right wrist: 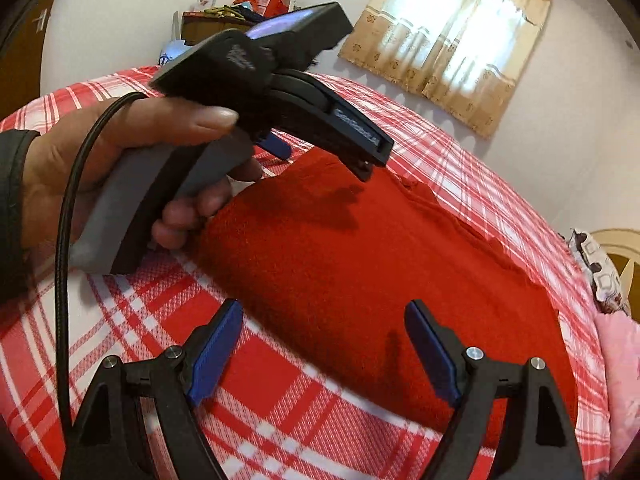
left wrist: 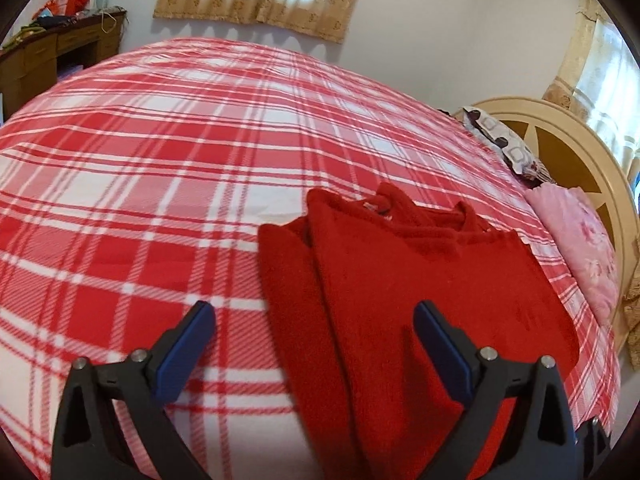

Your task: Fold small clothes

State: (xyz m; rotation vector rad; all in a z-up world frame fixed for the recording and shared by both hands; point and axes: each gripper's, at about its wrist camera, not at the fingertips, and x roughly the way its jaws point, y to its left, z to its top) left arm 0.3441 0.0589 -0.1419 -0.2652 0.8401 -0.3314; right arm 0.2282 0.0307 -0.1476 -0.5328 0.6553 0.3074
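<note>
A small red knit sweater (left wrist: 400, 280) lies on the red-and-white plaid bedspread (left wrist: 160, 160), its sides folded inward, collar at the far end. My left gripper (left wrist: 314, 312) is open and empty, hovering over the sweater's near left part. In the right wrist view the sweater (right wrist: 360, 260) fills the middle. My right gripper (right wrist: 324, 312) is open and empty above the sweater's near edge. The left gripper (right wrist: 280, 92), held in a hand, hovers over the sweater's far side.
The plaid bedspread also shows in the right wrist view (right wrist: 260, 420). A pink pillow (left wrist: 580, 248) and a patterned pillow (left wrist: 504, 140) lie by the cream headboard (left wrist: 580, 152). A wooden desk (left wrist: 52, 60) with clutter stands at far left. Curtained windows are on the walls.
</note>
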